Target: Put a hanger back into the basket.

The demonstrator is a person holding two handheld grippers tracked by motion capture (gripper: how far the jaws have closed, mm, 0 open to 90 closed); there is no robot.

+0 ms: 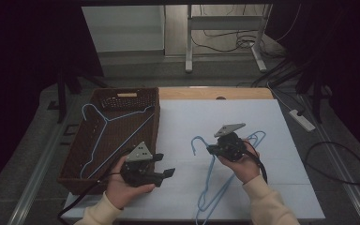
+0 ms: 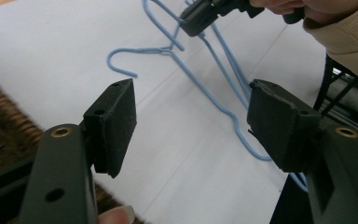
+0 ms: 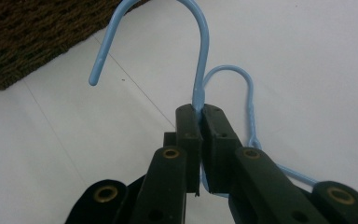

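Note:
A light-blue wire hanger (image 1: 214,180) lies on the white table sheet (image 1: 187,117). My right gripper (image 1: 210,149) is shut on its neck, just below the hook (image 3: 200,46), with the pads pinching the wire (image 3: 200,108). Behind that grip a second blue wire hook (image 3: 250,88) curls on the sheet. My left gripper (image 1: 165,164) is open and holds nothing, beside the front right corner of a brown wicker basket (image 1: 157,117). In the left gripper view its wide jaws (image 2: 191,93) point toward the hanger (image 2: 200,86) and the right gripper (image 2: 196,16).
Another blue hanger (image 1: 104,125) lies inside the wicker basket (image 3: 23,32). A wooden table edge (image 1: 201,93) runs along the back. Beyond it stand a table frame (image 1: 188,42) and floor cables (image 1: 337,164), with a power strip (image 1: 302,119) at right.

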